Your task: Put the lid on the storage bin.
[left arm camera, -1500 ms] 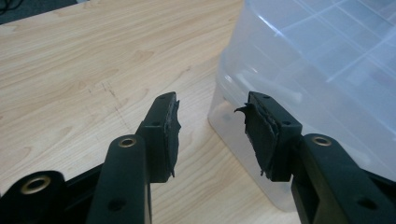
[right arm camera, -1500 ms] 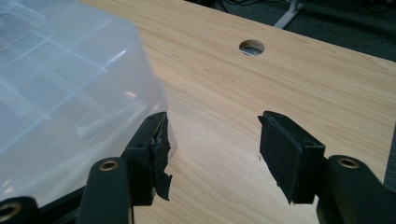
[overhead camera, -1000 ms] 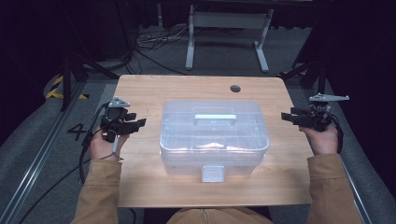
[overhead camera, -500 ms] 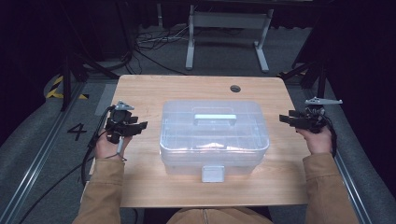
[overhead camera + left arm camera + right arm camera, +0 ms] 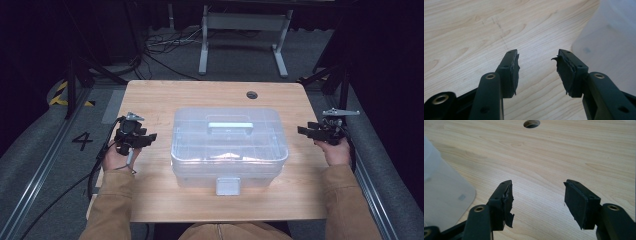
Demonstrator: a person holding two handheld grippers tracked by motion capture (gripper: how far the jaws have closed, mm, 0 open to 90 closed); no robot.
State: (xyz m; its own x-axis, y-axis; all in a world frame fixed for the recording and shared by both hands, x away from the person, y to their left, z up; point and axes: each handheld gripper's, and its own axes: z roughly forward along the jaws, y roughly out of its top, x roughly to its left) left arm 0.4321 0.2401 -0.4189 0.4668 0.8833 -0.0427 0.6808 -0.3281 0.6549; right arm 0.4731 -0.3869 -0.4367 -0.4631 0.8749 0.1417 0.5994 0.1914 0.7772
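A clear plastic storage box (image 5: 229, 145) with a top handle (image 5: 230, 126) and a white front latch (image 5: 228, 185) sits closed in the middle of the wooden table (image 5: 155, 100). My left gripper (image 5: 148, 138) hovers to the box's left, open and empty. In the left gripper view its jaws (image 5: 537, 68) stand apart over bare wood, with the box's rounded corner (image 5: 609, 47) at the right. My right gripper (image 5: 303, 131) hovers to the box's right, also open and empty. In the right gripper view (image 5: 537, 200) the box wall (image 5: 441, 187) shows at the left.
A round cable hole (image 5: 251, 94) sits near the table's far edge, seen too in the right gripper view (image 5: 531, 123). Beyond the table stand a metal frame (image 5: 245, 35) and floor cables (image 5: 165, 45). Grey rails run along both sides.
Both grippers have sunk a little toward the table at either side of the box. The jaws stand as wide as before. The box has not moved.
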